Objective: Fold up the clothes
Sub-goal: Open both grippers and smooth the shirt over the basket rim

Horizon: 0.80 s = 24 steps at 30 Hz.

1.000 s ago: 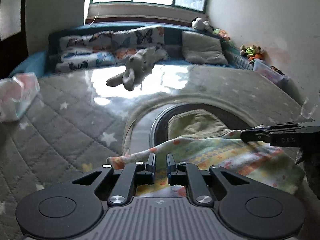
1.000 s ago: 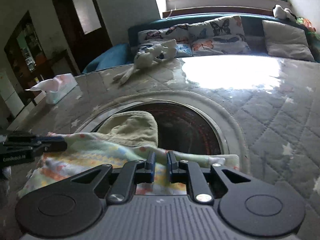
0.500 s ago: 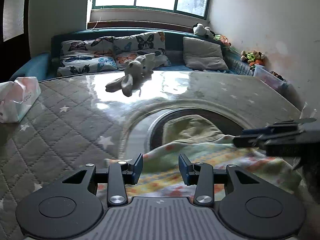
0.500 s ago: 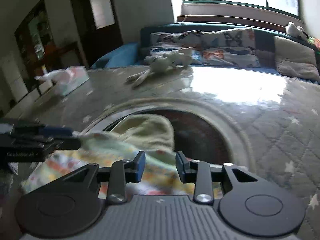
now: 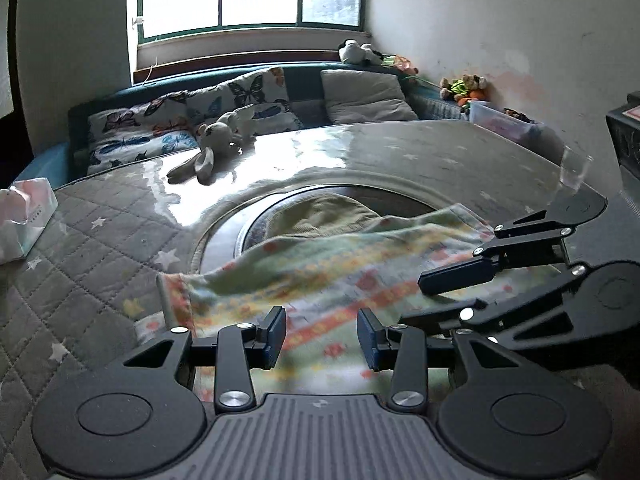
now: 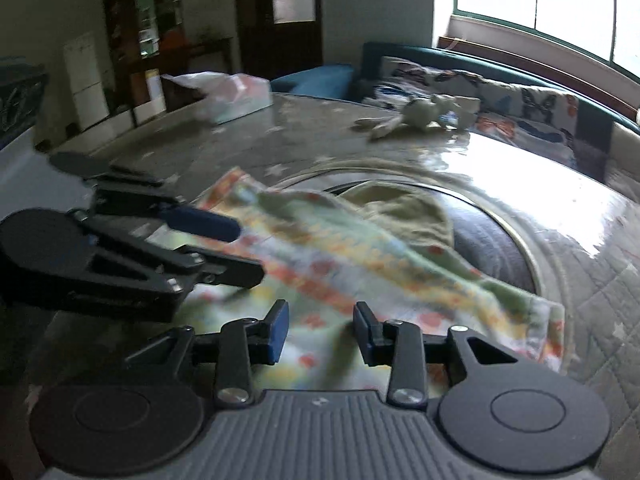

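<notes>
Both hand-held grippers, left (image 5: pixel 322 338) and right (image 6: pixel 320 334), closed on the cloth (image 5: pixel 320 276) 1 second ago, now open, fold dropped, ready for regrasp.

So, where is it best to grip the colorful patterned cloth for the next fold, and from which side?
Probably the two near corners of the patterned cloth: left gripper from the left edge, right gripper from the right, both open. There the hem lies free on the quilted table cover.
</notes>
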Each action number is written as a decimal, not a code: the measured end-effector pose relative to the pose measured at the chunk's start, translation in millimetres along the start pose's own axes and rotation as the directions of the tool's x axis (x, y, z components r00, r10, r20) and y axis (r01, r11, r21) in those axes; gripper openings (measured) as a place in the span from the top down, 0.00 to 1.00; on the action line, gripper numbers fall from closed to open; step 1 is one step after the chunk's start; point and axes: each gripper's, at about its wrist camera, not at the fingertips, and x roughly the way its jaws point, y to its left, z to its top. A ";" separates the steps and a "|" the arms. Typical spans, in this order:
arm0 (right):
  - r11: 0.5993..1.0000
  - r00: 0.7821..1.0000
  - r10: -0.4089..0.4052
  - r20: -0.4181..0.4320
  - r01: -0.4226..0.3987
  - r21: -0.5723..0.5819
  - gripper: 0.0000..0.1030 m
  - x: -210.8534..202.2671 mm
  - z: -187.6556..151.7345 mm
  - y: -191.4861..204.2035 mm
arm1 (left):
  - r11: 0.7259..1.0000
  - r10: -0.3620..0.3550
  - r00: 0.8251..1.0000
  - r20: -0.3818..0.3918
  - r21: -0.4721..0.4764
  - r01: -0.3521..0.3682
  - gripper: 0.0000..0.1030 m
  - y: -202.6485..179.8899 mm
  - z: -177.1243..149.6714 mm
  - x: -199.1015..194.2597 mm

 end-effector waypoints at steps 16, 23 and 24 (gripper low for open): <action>0.998 0.998 0.033 0.048 -0.036 0.050 0.63 -35.0 -24.3 8.9 | 0.998 0.017 1.000 0.014 -0.066 -0.016 0.58 5.6 -29.5 -30.8; 0.973 0.995 -0.093 0.043 0.082 0.215 0.63 -33.4 -31.7 -42.9 | 0.990 0.034 0.999 0.004 -0.141 -0.034 0.58 29.7 -17.0 -21.9; 0.967 0.994 -0.107 0.032 0.096 0.236 0.63 -33.9 -34.8 -49.1 | 0.988 0.042 0.999 -0.002 -0.146 -0.042 0.59 33.7 -16.0 -20.0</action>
